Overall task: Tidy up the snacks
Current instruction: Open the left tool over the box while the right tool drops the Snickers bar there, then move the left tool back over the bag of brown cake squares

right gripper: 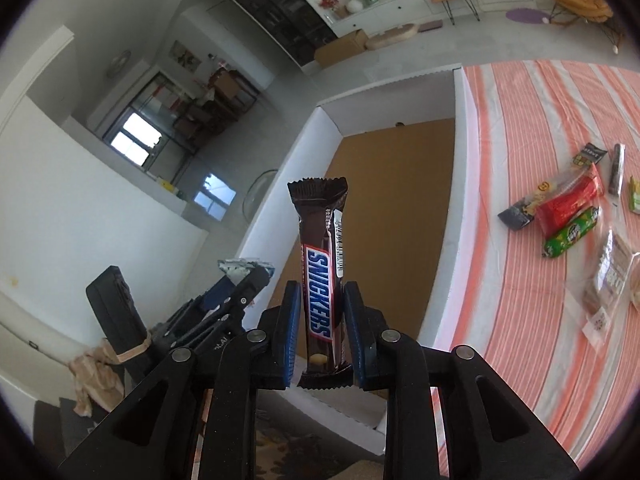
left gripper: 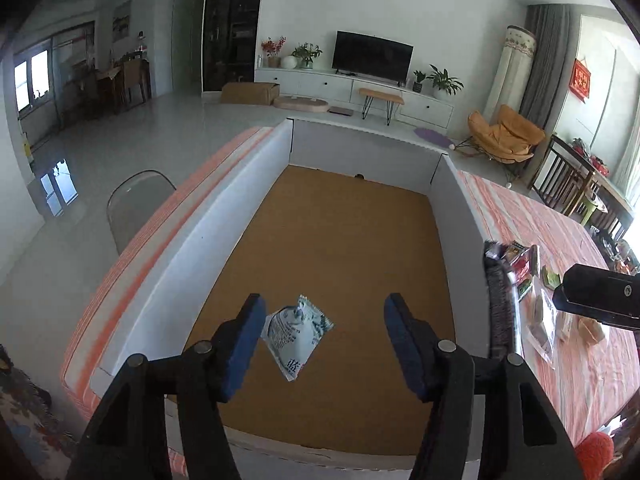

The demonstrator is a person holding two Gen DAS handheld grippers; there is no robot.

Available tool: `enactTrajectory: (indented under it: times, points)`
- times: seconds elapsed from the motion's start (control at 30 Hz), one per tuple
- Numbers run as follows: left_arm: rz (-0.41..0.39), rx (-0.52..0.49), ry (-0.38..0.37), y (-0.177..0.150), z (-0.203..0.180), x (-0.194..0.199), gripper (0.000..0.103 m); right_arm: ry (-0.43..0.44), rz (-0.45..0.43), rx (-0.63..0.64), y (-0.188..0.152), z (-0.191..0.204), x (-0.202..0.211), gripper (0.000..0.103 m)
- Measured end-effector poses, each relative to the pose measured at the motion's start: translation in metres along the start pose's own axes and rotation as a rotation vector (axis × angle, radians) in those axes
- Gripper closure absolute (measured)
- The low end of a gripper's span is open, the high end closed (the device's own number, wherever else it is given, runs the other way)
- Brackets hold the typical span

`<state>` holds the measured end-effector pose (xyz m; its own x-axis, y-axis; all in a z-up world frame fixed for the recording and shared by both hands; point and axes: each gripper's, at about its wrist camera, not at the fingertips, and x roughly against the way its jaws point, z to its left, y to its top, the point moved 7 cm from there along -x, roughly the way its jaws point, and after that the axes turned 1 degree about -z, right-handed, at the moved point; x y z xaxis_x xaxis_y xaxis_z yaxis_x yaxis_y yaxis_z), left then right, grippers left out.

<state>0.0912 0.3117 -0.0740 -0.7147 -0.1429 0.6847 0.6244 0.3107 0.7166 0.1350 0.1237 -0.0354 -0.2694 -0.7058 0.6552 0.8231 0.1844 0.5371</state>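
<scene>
- Grippers point steeply down over the near end of a shallow white-walled box (left gripper: 256, 200) with a brown floor, side by side, the left one to the left.
- Right gripper (right gripper: 322, 292): its blue pads stand either side of a Snickers bar (right gripper: 319, 296) with what looks like a thin gap on each side, so the bar seems let go rather than squeezed. The bar stands on end between the pads, its crimped top pointing away from the camera, over the near edge of the box.
- Left gripper (left gripper: 324, 304): fingers spread wide, holding nothing firmly. A small white and teal packet (left gripper: 298, 336) sits between them, its edge at the left pad and well apart from the right pad. Whether it lies on the box floor or is in the air cannot be told.
- The box otherwise shows a bare brown floor; its low walls are the only barrier around the two snacks.
- The box rests on a table under an orange and white striped cloth (left gripper: 560, 240).
- To the right of the box, on the cloth, lie loose snacks: a red packet (right gripper: 568, 204), a green packet (right gripper: 570, 232), clear bags and small dark bars.
- To the left of the table stands a grey chair (left gripper: 136, 200).
- Far across the room are a television (left gripper: 372, 56) on a white cabinet, potted plants and an orange lounge chair (left gripper: 506, 136).
</scene>
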Motion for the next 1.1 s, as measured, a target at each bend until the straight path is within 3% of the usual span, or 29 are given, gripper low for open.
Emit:
enactTrajectory:
  times: [0.03, 0.1, 0.2, 0.33, 0.43, 0.53, 0.67, 0.83, 1.1]
  points:
    - [0.001, 0.003, -0.006, -0.002, -0.003, -0.001, 0.027, 0.004, -0.009, -0.008, -0.002, -0.005, 0.0, 0.048]
    - [-0.016, -0.01, -0.031, -0.005, -0.017, 0.002, 0.019, -0.033, -0.051, -0.001, -0.003, -0.019, 0.009, 0.048]
    - [-0.014, -0.068, -0.107, -0.008, -0.055, 0.006, 0.019, -0.158, -0.143, 0.011, -0.004, -0.052, 0.04, 0.047]
    - [0.017, -0.172, -0.301, -0.031, -0.135, 0.028, 0.016, -0.424, -0.257, -0.013, -0.026, -0.129, 0.092, 0.036]
    - [0.081, -0.284, -0.437, -0.062, -0.203, 0.037, 0.008, -0.639, -0.25, -0.086, -0.059, -0.203, 0.116, 0.035]
    - [0.2, -0.363, -0.512, -0.104, -0.26, 0.019, 0.008, -0.753, -0.214, -0.185, -0.089, -0.262, 0.126, 0.035]
    - [0.268, -0.352, -0.443, -0.128, -0.289, -0.031, 0.008, -0.81, -0.213, -0.213, -0.101, -0.287, 0.126, 0.036]
    - [0.203, -0.386, -0.304, -0.131, -0.279, -0.073, 0.008, -0.837, -0.248, -0.221, -0.104, -0.292, 0.127, 0.035]
    - [0.174, -0.403, -0.227, -0.132, -0.268, -0.094, 0.007, -0.834, -0.243, -0.259, -0.109, -0.298, 0.125, 0.036]
